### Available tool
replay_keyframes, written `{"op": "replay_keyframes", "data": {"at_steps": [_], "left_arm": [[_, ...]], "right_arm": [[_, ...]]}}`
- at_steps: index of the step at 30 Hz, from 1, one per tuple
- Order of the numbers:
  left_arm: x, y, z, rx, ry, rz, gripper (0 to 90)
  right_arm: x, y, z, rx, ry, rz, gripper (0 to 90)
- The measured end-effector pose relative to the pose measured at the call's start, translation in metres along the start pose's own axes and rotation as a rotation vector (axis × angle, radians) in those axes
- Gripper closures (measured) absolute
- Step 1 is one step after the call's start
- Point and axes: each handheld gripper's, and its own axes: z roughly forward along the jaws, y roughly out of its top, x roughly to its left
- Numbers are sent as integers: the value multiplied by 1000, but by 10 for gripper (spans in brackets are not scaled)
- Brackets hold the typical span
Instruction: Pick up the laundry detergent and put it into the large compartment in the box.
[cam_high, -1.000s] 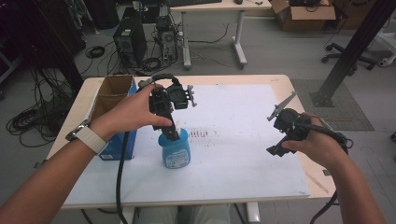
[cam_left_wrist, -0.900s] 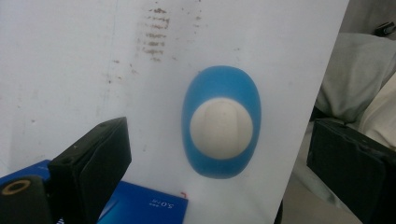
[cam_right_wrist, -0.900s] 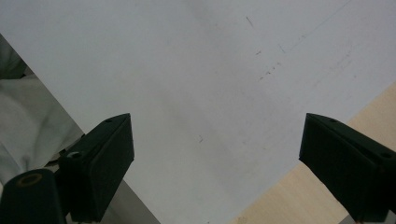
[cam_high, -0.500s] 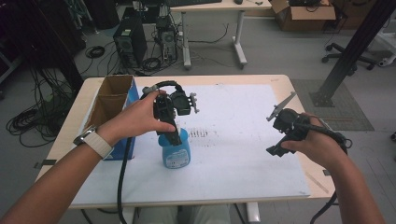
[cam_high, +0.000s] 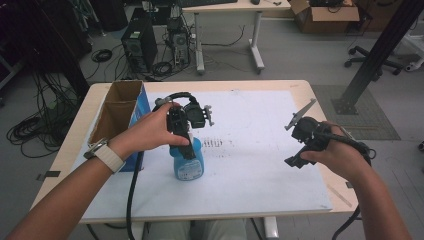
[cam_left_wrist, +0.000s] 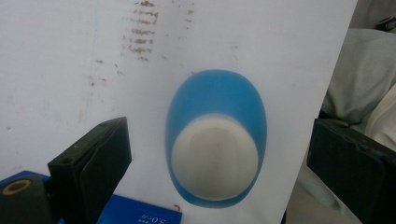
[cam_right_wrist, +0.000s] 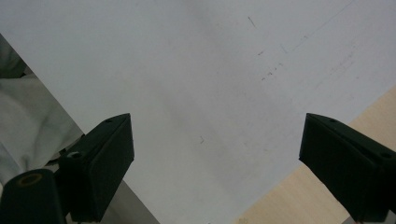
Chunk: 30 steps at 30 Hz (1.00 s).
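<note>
The blue bottle stands near the middle of the white surface, with the cardboard box at its 9 o'clock. The left gripper hangs right over the bottle's white cap, jaws wide apart. The right gripper waits at 3 o'clock, jaws also apart, holding nothing. If the left one comes down crooked, a jaw may bump the cap and tip the bottle over

Bottle in the middle, box to its left

The bottle stands on the sheet, which covers the table; the box sits left.
</note>
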Motion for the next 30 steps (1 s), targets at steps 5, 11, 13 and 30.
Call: {"op": "replay_keyframes", "data": {"at_steps": [5,11,13,30], "left_arm": [[-1,0,5,2,1,-1,68],[-1,1,11,9,-5,1,69],[-1,1,14,9,-8,-2,68],[3,-1,22,8,-22,-13,89]], "right_arm": [[0,0,0,1,1,2,99],[0,-1,-1,0,0,3,99],[0,-1,0,-1,0,0,99],[-1,4,3,7,5,-7,99]]}}
